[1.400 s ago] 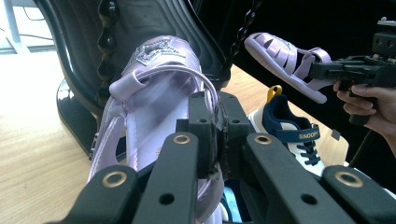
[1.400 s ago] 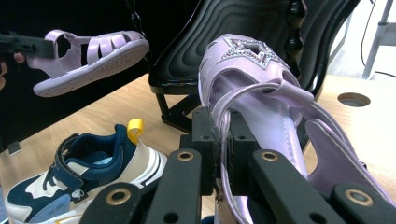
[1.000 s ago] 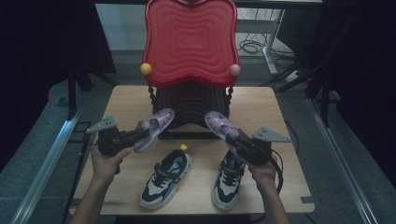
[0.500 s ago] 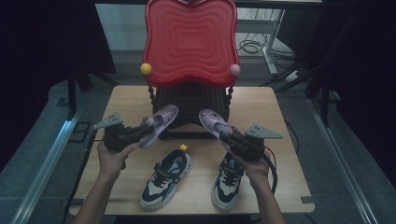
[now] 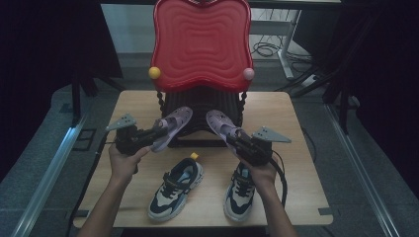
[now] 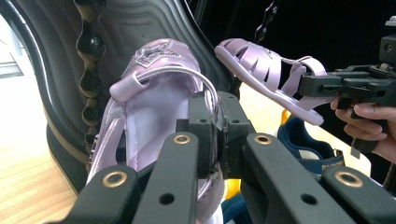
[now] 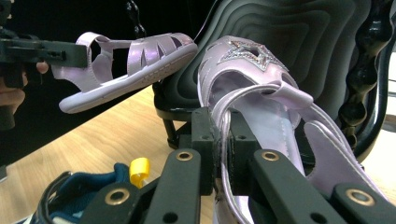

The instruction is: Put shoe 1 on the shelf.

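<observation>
Wooden table (image 5: 291, 118), two dark sneakers (image 5: 176, 187) near front, red-backed chair (image 5: 200, 44) behind

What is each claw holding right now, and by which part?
The left claw is shut on the heel strap of one purple sandal. The right claw is shut on the heel strap of the other purple sandal. Both are held above the table.
</observation>
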{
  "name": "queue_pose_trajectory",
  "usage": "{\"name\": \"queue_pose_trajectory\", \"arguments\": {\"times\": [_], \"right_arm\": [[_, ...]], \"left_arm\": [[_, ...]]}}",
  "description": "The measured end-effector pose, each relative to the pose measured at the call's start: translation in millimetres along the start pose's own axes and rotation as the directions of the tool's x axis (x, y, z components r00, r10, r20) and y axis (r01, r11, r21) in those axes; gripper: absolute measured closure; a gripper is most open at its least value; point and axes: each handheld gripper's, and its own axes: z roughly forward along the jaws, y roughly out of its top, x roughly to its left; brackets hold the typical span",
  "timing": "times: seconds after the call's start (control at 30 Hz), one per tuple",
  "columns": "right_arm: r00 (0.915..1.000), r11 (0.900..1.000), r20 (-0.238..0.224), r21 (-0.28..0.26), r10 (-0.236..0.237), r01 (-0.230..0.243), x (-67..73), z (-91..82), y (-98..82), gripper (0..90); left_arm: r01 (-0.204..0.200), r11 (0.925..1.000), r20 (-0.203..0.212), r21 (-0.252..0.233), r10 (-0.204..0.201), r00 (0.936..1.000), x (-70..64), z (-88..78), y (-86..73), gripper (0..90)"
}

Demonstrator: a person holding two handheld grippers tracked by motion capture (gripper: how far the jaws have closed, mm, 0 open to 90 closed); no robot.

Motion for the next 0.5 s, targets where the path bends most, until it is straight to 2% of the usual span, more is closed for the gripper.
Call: {"name": "queue_pose_trajectory", "arguments": {"times": [0.1,0.3,0.5], "right_arm": [[0.9999,1.000,0.004,-0.005,0.016,-0.016,-0.2,4.6,-0.2,84.7],[0.9992,1.000,0.037,-0.013,0.017,-0.017,-0.4,13.6,1.9,84.6],[0.9983,0.999,0.050,-0.015,0.030,-0.030,-0.2,20.9,3.7,84.6]], "left_arm": [[0.000,1.0000,-0.002,-0.005,0.000,1.0000,0.2,4.7,0.9,85.7],[-0.008,0.9996,-0.018,-0.027,0.008,0.9998,0.3,11.1,1.6,85.8],[-0.015,0.9992,-0.025,-0.037,0.014,0.9996,1.5,18.1,3.3,85.8]]}}
